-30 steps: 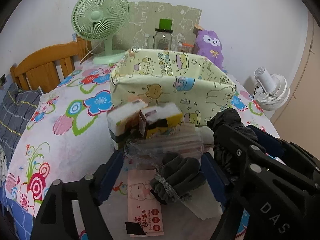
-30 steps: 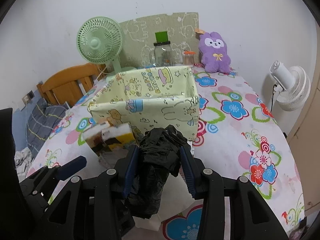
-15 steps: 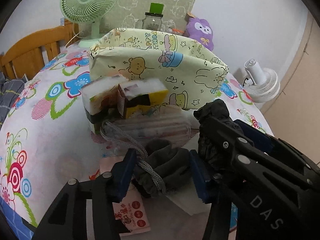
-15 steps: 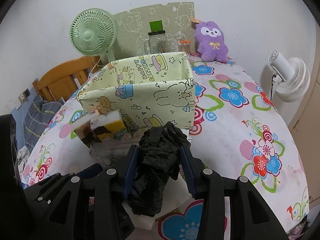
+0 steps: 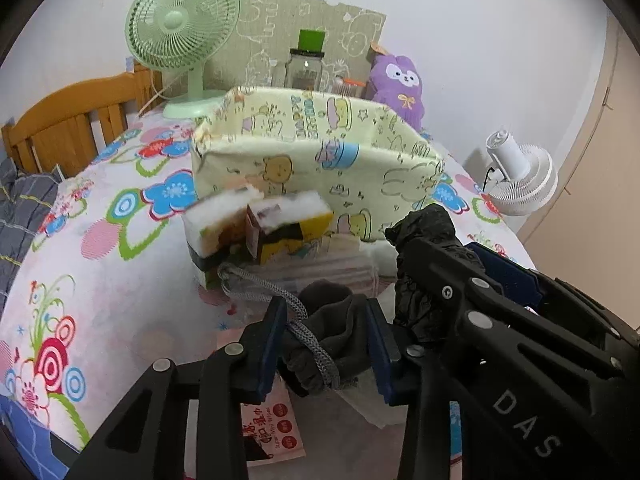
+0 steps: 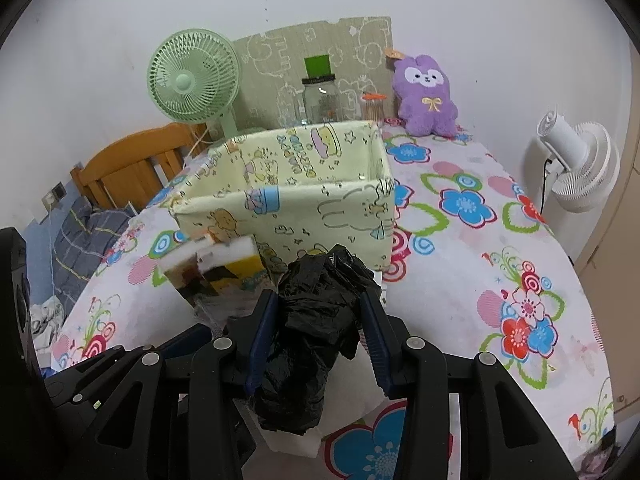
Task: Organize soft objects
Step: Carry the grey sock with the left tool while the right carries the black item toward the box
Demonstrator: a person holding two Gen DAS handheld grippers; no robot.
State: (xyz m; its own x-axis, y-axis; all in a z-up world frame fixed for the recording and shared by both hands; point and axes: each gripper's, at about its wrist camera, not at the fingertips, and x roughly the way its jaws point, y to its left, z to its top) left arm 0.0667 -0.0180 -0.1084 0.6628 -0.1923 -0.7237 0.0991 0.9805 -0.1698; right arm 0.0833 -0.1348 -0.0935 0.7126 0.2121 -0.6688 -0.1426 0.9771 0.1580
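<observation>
The left gripper [image 5: 326,338] had just been closing, and its blue pads [image 5: 272,344] pressed on a dark grey drawstring pouch [image 5: 336,336], its braided cord [image 5: 280,296] trailing off toward 11 o'clock. The pinch sat across the pouch's bunched middle, probably so the limp cloth would come up as one lump. At 3 o'clock of it, almost touching, the right gripper [image 6: 318,320] was clenched on a crumpled black plastic bag [image 6: 316,320], whose loose end hung below the jaws. Each hand seemed to carry one soft item so both could go across together.

Under and just past the pouch lay a flat pink wet-wipe packet [image 5: 272,432] at 6 o'clock and a clear bag of pale sheets [image 5: 320,268] at 12 o'clock, with two sponge blocks [image 5: 256,228] leaning on it, still to be sorted.

Beyond these at 12 o'clock stood the pale yellow fabric bin [image 5: 316,160], open-topped and apparently empty, the likely home for the soft things. Farther back stood a green fan [image 5: 182,32], a glass jar [image 5: 306,68] and a purple plush rabbit [image 5: 398,84] by the wall, and a white fan [image 5: 520,178] off the flowered tablecloth [image 5: 100,216] at 2 o'clock.
</observation>
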